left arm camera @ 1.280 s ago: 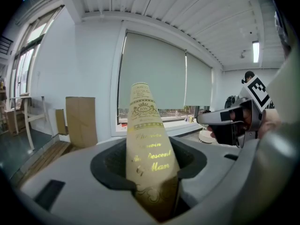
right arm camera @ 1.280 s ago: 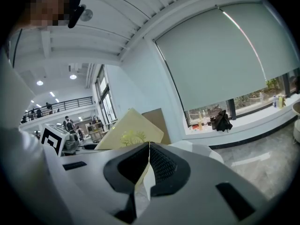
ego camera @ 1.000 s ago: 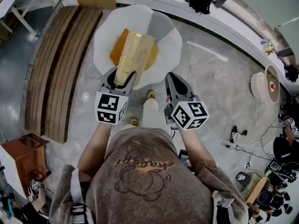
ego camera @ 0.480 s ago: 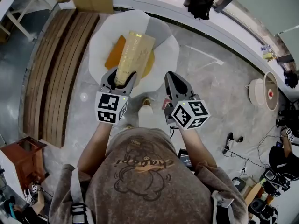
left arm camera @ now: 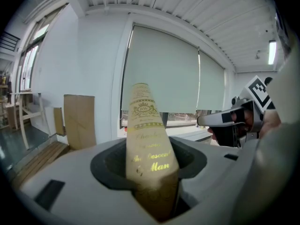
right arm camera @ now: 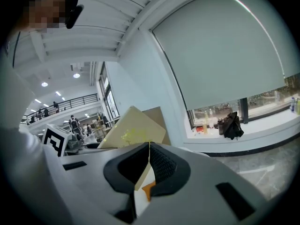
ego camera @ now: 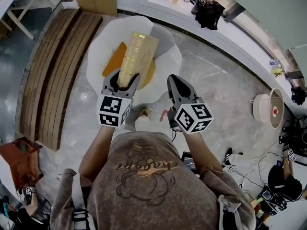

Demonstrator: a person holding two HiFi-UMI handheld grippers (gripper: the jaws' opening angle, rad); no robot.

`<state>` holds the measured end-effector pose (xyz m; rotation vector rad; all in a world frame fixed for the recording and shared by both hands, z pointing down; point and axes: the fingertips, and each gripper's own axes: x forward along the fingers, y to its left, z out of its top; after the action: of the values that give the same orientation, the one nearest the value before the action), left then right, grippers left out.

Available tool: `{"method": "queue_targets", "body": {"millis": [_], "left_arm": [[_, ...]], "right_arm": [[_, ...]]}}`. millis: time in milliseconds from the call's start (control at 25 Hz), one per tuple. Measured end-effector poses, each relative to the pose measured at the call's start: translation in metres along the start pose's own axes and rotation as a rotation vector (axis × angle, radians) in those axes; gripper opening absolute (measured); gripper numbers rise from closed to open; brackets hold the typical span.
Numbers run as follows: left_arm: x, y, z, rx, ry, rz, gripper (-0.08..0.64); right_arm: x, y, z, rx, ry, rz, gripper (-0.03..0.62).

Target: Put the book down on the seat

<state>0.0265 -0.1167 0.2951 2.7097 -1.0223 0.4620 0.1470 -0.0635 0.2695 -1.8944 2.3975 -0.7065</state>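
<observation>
A tall yellow-gold book [ego camera: 137, 54] stands upright in my left gripper [ego camera: 122, 82], which is shut on its lower end. It hangs over a white, egg-shaped seat [ego camera: 169, 56] with an orange cushion [ego camera: 112, 64]. In the left gripper view the book [left arm camera: 147, 139] rises from between the jaws, gold lettering facing me. My right gripper [ego camera: 174, 79] is beside it to the right, shut with nothing in it, its tips meeting in the right gripper view [right arm camera: 149, 147]. From there the book [right arm camera: 133, 128] shows to the left.
A slatted wooden bench [ego camera: 50, 75] runs along the left. A brown wooden box [ego camera: 17, 157] sits at lower left. A window ledge with a black bag [ego camera: 209, 11] lies beyond the seat. A white round appliance [ego camera: 270, 102] and cables lie on the floor at right.
The seat and floor have slid a little left and up in the head view. Both grippers and the book keep the same pose.
</observation>
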Motion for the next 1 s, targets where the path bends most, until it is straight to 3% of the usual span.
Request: {"method": "queue_targets", "body": {"millis": [520,1000], "left_arm": [[0.043,0.027,0.017,-0.013,0.026,0.054,0.219],[0.061,0.051,0.004,-0.015,0.068,0.025,0.219]], "right_arm": [[0.055,-0.029,0.013,-0.028,0.059,0.067,0.021],[0.085,-0.039,0.0,-0.084,0.097,0.026,0.021]]}}
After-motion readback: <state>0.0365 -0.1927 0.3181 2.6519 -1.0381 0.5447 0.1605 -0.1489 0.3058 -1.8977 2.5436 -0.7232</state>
